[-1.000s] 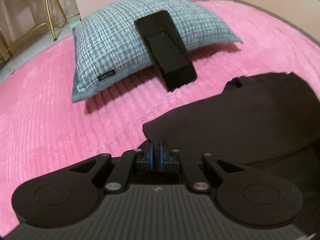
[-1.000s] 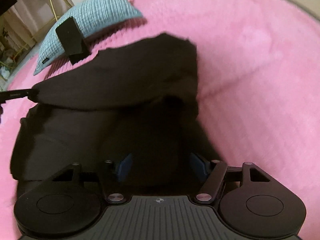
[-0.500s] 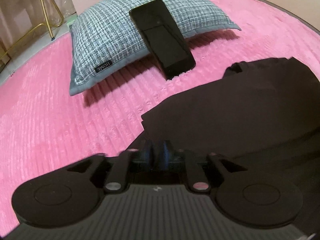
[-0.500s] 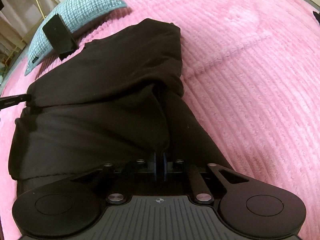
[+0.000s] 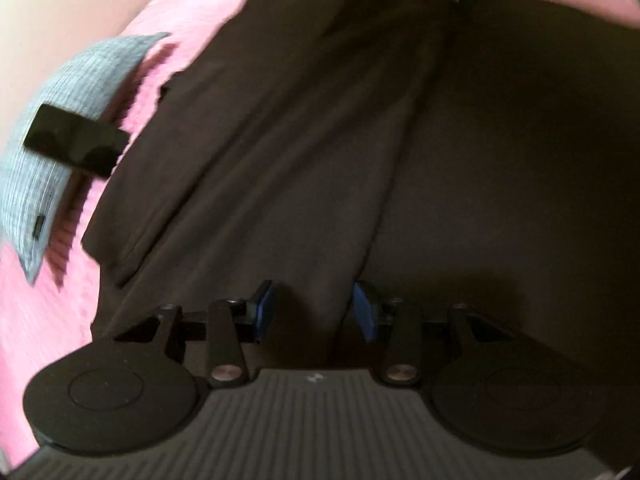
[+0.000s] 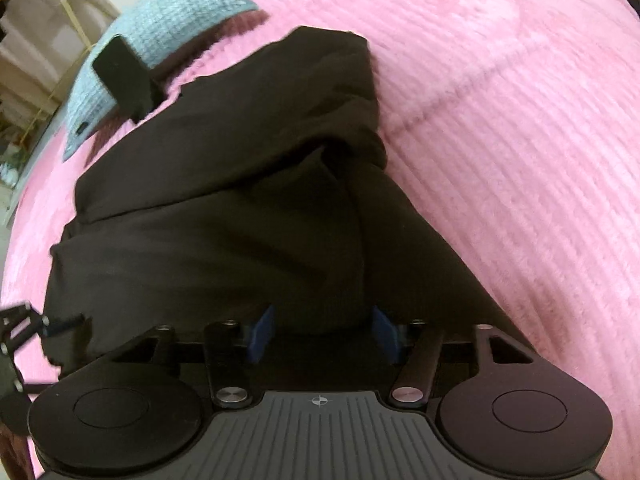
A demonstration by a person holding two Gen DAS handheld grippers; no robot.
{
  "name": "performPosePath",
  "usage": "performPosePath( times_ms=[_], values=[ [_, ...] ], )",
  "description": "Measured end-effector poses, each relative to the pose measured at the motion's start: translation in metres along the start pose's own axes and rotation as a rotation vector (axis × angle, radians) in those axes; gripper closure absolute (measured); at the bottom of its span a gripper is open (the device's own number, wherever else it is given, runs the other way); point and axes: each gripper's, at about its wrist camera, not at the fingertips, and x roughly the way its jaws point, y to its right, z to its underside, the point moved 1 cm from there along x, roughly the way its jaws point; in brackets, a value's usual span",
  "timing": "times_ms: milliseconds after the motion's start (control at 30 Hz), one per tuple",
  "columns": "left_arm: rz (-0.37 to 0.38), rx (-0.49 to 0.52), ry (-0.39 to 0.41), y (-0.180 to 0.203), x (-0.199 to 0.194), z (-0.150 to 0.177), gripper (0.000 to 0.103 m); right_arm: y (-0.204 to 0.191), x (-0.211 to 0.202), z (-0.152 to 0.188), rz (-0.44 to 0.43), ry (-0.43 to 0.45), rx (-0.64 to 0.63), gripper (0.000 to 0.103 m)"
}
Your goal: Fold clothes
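Note:
A dark brown garment [image 6: 240, 184] lies partly folded on the pink bedspread [image 6: 520, 120], an upper layer doubled over the lower one. It fills most of the blurred left wrist view [image 5: 360, 140]. My left gripper [image 5: 316, 308] is open, its blue pads apart just above the cloth, holding nothing. My right gripper [image 6: 322, 330] is open too, its pads spread at the garment's near edge. The left gripper also shows at the lower left of the right wrist view [image 6: 20, 320].
A grey-blue woven pillow [image 6: 168, 32] lies at the far left with a black phone [image 6: 124, 76] leaning on it; both also show in the left wrist view, pillow [image 5: 60, 120] and phone [image 5: 74, 146]. Gold chair legs [image 6: 60, 8] stand beyond the bed.
Both grippers were shut on the garment half a second ago and have opened, letting it go. The left gripper has swung right over the cloth. The folded layer now rests flat.

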Motion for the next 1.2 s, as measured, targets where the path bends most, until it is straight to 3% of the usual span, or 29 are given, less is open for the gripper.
performPosePath(
  times_ms=[67, 100, 233, 400, 500, 533, 600, 633, 767, 867, 1000, 1067, 1100, 1200],
  values=[
    [-0.009, 0.033, -0.019, 0.006, 0.007, -0.001, 0.086, 0.001, 0.0, -0.003, 0.014, 0.001, 0.002, 0.093],
    [-0.008, 0.036, -0.025, 0.005, 0.007, -0.002, 0.1, 0.002, -0.004, -0.005, 0.015, 0.001, -0.003, 0.096],
    [-0.022, 0.006, 0.012, -0.001, -0.02, -0.007, 0.101, 0.005, -0.016, -0.01, 0.025, -0.002, -0.037, 0.097],
    [0.06, 0.003, -0.017, 0.009, -0.012, -0.003, 0.099, 0.014, -0.01, 0.002, 0.059, -0.057, -0.071, 0.097],
    [0.087, -0.055, -0.026, -0.001, -0.017, -0.004, 0.083, 0.015, -0.008, -0.002, 0.058, -0.057, -0.044, 0.096],
    [0.094, -0.082, -0.022, -0.006, -0.02, -0.004, 0.074, 0.013, -0.01, -0.003, 0.058, -0.046, -0.051, 0.093],
    [0.094, -0.198, 0.021, -0.027, -0.034, -0.003, 0.07, 0.008, -0.018, -0.004, 0.075, -0.014, -0.074, 0.044],
    [0.074, -0.255, 0.033, -0.041, -0.038, -0.003, 0.07, 0.005, -0.021, -0.004, 0.08, 0.001, -0.091, 0.039],
    [-0.084, -0.434, 0.023, -0.105, -0.021, -0.002, 0.063, -0.008, -0.026, -0.007, 0.085, 0.046, -0.165, 0.039],
    [-0.151, -0.552, 0.01, -0.151, 0.009, -0.002, 0.062, -0.022, -0.024, -0.008, 0.077, 0.072, -0.222, 0.039],
    [-0.095, -0.723, -0.015, -0.195, 0.052, 0.003, 0.064, -0.031, -0.016, -0.009, 0.075, 0.102, -0.282, 0.039],
    [-0.054, -0.787, -0.018, -0.203, 0.065, 0.007, 0.074, -0.031, -0.011, -0.008, 0.084, 0.1, -0.296, 0.039],
    [-0.036, -0.813, -0.018, -0.207, 0.069, 0.009, 0.097, -0.031, -0.009, -0.008, 0.089, 0.096, -0.301, 0.039],
    [-0.014, -0.819, -0.001, -0.204, 0.047, 0.009, 0.099, -0.028, -0.013, -0.006, 0.108, 0.086, -0.303, 0.039]
  ],
)
